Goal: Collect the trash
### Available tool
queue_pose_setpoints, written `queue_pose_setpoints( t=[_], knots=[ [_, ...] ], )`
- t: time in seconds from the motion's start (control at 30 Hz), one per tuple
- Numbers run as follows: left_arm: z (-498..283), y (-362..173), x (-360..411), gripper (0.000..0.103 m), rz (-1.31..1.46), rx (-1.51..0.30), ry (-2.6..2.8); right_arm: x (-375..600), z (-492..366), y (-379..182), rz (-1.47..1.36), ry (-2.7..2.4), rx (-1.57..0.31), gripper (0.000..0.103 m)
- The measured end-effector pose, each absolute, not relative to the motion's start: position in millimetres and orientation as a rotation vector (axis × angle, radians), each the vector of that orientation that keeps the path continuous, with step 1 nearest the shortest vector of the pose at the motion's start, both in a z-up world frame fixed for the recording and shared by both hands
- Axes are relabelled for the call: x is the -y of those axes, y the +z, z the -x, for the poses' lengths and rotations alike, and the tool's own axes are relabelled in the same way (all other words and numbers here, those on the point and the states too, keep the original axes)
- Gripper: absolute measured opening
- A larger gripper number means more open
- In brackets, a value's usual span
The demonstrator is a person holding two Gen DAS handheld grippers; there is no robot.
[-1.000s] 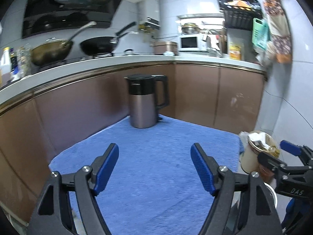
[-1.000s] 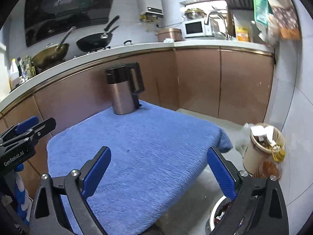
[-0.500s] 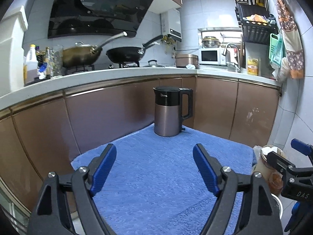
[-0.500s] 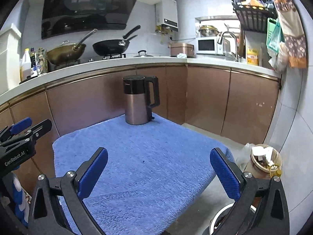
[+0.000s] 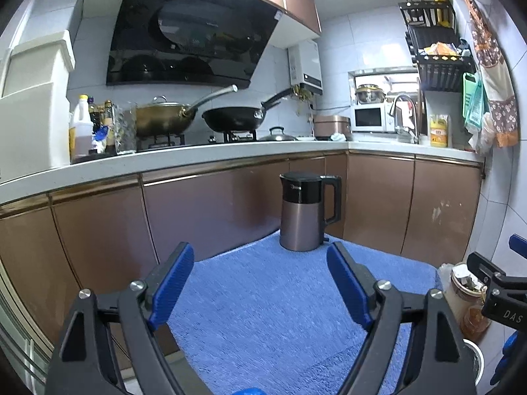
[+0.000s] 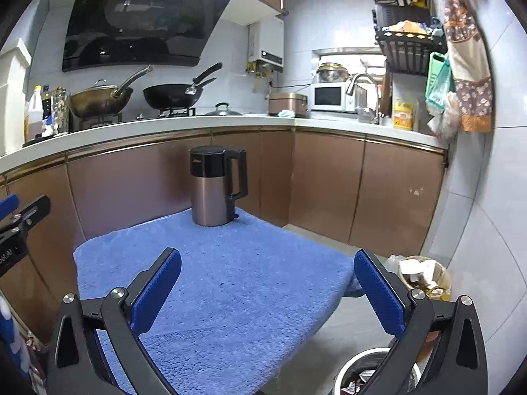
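Both the left gripper [image 5: 257, 283] and right gripper [image 6: 266, 289] have their jaws spread wide with nothing in them, hovering over the blue towel [image 6: 230, 279] on the bench, and honestly there's no loose trash on it, just a kettle [image 6: 215, 189] at the far end. What trash I can spot sits off the right edge in a full bin [image 6: 423, 278]; it looks like crumpled paper, so probably light and squishy, best pinched mid-wad. Only the right view shows a second container [image 6: 372, 373] lower down with scraps inside.

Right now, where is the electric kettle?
The electric kettle stands upright at the far edge of the blue towel, just before the brown cabinets, centre in both views.
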State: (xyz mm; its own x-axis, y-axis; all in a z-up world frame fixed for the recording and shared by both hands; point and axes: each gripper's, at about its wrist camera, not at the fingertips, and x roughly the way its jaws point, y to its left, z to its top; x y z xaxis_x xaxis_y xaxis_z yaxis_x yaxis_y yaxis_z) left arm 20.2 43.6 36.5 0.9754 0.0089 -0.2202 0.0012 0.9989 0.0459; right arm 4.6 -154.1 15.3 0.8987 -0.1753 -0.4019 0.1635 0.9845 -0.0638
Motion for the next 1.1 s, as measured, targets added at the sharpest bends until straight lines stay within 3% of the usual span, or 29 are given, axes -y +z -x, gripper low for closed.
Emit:
queue_pose_setpoints(
  t=[1.1],
  knots=[
    [-8,45,-48,0.082,-0.038,-0.202,0.032,186,12,23,-0.071,-0.211,-0.340,0.103]
  ],
)
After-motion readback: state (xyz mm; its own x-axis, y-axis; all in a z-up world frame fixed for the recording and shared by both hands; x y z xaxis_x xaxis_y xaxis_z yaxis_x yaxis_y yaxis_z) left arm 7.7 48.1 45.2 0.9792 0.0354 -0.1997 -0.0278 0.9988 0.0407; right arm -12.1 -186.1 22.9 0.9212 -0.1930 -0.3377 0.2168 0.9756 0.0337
